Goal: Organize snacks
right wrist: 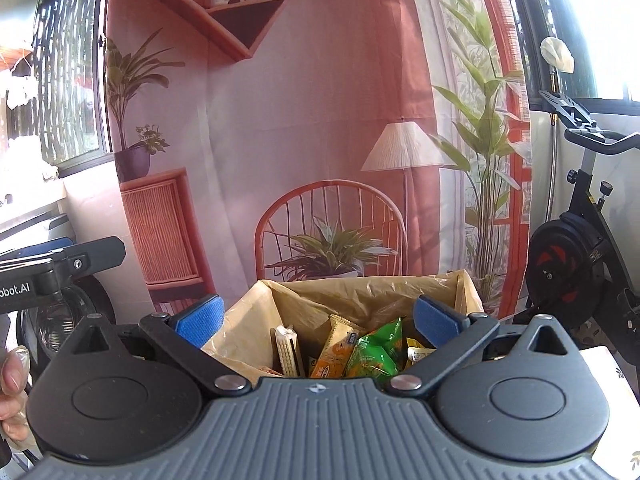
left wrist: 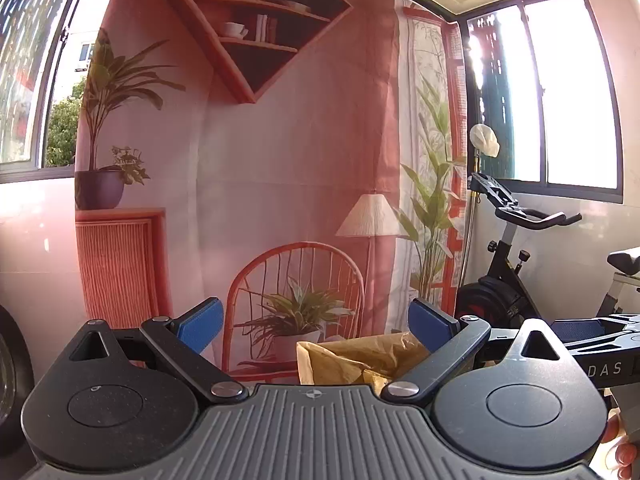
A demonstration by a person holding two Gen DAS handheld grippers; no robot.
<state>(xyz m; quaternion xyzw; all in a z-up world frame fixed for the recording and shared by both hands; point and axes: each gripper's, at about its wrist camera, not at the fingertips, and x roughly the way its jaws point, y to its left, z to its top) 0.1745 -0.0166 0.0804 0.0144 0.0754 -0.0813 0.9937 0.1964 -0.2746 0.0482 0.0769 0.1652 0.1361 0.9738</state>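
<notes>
Both empty: the right hand-held gripper (right wrist: 316,322) and left hand-held gripper (left wrist: 316,324) hang released above the lined bin (right wrist: 460,292) of snacks (right wrist: 376,350); next likely fetching another.

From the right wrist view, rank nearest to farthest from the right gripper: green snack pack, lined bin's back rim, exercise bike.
Measured from the right gripper:
1. Green snack pack, just below the open fingers, inside the bin.
2. Lined bin's back rim, ahead, beyond the snacks.
3. Exercise bike, far right, by the window.
</notes>
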